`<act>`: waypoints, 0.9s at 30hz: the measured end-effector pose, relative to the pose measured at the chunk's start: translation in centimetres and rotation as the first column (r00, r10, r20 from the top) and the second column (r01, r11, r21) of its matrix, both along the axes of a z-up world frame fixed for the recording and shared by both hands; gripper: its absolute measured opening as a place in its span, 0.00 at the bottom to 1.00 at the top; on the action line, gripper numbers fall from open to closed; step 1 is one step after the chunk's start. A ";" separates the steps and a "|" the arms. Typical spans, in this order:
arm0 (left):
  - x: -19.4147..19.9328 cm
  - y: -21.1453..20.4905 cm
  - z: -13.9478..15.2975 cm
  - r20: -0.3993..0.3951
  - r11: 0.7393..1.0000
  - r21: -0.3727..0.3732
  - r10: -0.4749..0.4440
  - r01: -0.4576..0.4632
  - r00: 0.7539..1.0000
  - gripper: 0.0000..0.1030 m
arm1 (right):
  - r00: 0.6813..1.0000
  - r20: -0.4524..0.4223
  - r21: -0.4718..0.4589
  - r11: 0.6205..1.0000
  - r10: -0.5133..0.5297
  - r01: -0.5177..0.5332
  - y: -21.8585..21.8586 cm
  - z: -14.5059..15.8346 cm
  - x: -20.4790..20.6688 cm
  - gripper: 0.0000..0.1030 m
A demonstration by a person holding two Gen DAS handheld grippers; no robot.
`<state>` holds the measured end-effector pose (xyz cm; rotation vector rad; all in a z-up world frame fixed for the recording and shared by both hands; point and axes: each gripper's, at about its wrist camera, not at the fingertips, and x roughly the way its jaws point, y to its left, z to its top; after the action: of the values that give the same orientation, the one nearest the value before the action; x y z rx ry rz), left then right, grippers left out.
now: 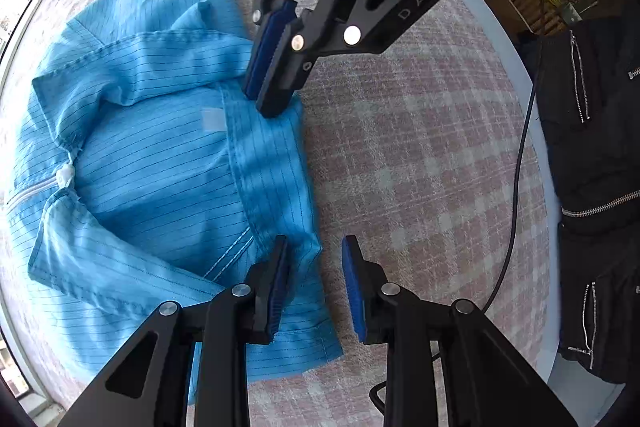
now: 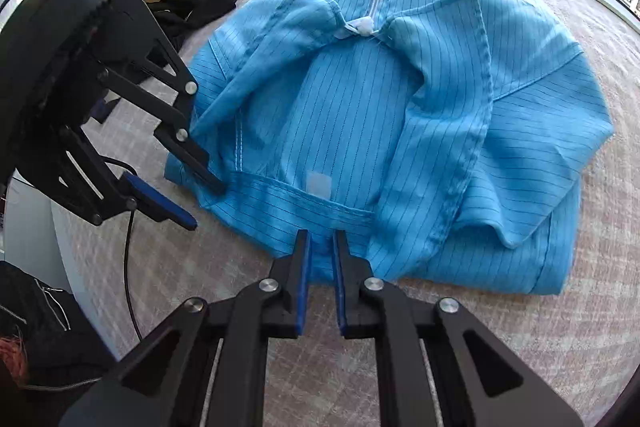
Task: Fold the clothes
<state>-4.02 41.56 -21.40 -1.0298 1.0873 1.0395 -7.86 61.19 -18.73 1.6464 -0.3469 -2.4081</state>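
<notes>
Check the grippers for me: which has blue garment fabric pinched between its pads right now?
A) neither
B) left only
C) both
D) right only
D: the right gripper has the hem edge of the blue garment clamped between its pads, while the left gripper stands open, one finger over the cloth and the other over the checked tablecloth.

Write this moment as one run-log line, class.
left gripper: open, beside hem | right gripper: shut on blue jacket | fold unfinished
</notes>
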 end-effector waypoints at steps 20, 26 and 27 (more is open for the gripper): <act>-14.0 -3.3 2.3 0.053 0.879 0.211 0.427 -0.428 0.903 0.42 | 0.984 -0.103 0.096 0.983 -0.144 0.154 6.5 3.8 -7.4 0.17; -11.6 -8.3 8.1 0.004 0.696 0.413 0.644 -0.588 0.765 0.75 | 0.916 -0.285 0.147 0.932 -0.281 0.332 5.5 9.3 -1.5 0.81; -10.9 -9.0 8.7 -0.002 0.657 0.439 0.683 -0.613 0.730 0.76 | 0.909 -0.283 0.128 0.928 -0.305 0.351 5.2 9.5 -0.9 0.81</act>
<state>-14.95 32.55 -12.69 -1.0085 0.5555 1.8891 -8.76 66.40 -9.23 1.4028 -0.4062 -2.9439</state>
